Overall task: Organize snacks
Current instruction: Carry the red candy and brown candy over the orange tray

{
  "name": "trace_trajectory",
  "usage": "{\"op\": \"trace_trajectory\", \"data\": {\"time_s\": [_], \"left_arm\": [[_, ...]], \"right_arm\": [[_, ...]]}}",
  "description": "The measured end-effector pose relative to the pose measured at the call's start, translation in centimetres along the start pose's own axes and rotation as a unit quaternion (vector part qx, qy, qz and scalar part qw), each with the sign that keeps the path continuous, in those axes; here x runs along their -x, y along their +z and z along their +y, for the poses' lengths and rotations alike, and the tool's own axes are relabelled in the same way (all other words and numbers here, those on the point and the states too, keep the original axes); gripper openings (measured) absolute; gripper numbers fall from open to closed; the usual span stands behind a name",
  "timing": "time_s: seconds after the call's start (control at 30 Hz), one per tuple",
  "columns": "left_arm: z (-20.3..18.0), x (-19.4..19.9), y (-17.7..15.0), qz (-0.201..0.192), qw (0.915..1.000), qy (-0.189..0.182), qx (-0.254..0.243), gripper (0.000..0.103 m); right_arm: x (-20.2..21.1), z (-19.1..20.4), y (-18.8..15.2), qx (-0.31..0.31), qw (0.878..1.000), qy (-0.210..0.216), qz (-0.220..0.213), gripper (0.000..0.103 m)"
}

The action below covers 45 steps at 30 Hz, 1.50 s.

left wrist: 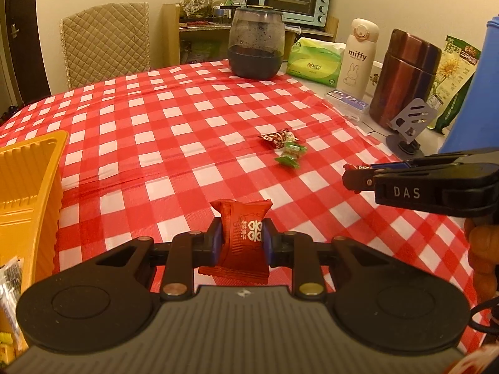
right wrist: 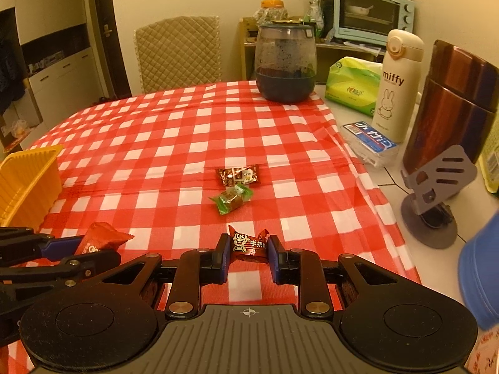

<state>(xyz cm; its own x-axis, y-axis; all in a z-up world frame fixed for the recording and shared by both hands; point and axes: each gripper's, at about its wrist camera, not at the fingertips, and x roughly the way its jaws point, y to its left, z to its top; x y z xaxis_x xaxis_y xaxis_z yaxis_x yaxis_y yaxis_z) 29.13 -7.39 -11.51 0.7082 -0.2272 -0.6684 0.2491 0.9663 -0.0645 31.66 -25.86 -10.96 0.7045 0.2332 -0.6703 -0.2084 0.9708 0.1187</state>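
Clamped in the left gripper [left wrist: 242, 237]: a red square snack packet [left wrist: 240, 233], pinched upright across its middle and lifted clear of the checked tablecloth [left wrist: 162, 118]. Clamped in the right gripper [right wrist: 248, 251]: a small dark red wrapped candy [right wrist: 248, 244], caught crosswise between the blue pads [right wrist: 223, 258], twisted ends sticking out above. Both loads apparently bound for the yellow tray [left wrist: 28, 168] at the left edge of the table, already holding a few packets in its near corner. Best done one side at a time: left gripper first, being nearest the tray, carried over the ribbed wall and lowered well inside before letting go, so the light packet does not tip back out; then the right gripper across, kept high enough to pass over the wall and clear of the other tool. Worth holding the squeeze steady on the candy, since the grip sits on slippery wrapper and not much of it. Left for later, near mid-table and touching or nearly so: a brown patterned candy [right wrist: 237, 174] and a green-wrapped one [right wrist: 232, 198]. Cloth flat but creased, ending short of the right side, where bare white tabletop carries a dark jar [right wrist: 285, 65], a green tissue pack [right wrist: 354, 85], a cream flask [right wrist: 396, 90], a copper-coloured canister [right wrist: 452, 103] and a grey phone stand [right wrist: 436, 193]. Beyond: a quilted chair [right wrist: 179, 53] and a pale blue toaster oven [right wrist: 371, 12] on a wooden shelf
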Motion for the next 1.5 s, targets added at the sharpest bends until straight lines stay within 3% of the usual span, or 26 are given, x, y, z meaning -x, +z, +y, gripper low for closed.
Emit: {"op": "trace_trajectory", "data": {"time_s": [0.77,1.27,1.5], "left_arm": [[0.6,11.0,-4.6,-0.017,0.9991,-0.004,0.038,0.023],[3.4,19.6,-9.2,-0.017,0.9979,0.024,0.058,0.023],[5.2,22.9,-11.0,-0.02,0.9963,0.057,0.062,0.023]], "right_arm": [[9.1,6.0,-5.4,-0.045,0.999,0.013,-0.007,0.026],[13.5,12.6,-8.5,-0.021,0.999,0.039,0.006,0.026],[14.6,16.0,-9.3,0.003,0.998,0.065,0.007,0.026]]}}
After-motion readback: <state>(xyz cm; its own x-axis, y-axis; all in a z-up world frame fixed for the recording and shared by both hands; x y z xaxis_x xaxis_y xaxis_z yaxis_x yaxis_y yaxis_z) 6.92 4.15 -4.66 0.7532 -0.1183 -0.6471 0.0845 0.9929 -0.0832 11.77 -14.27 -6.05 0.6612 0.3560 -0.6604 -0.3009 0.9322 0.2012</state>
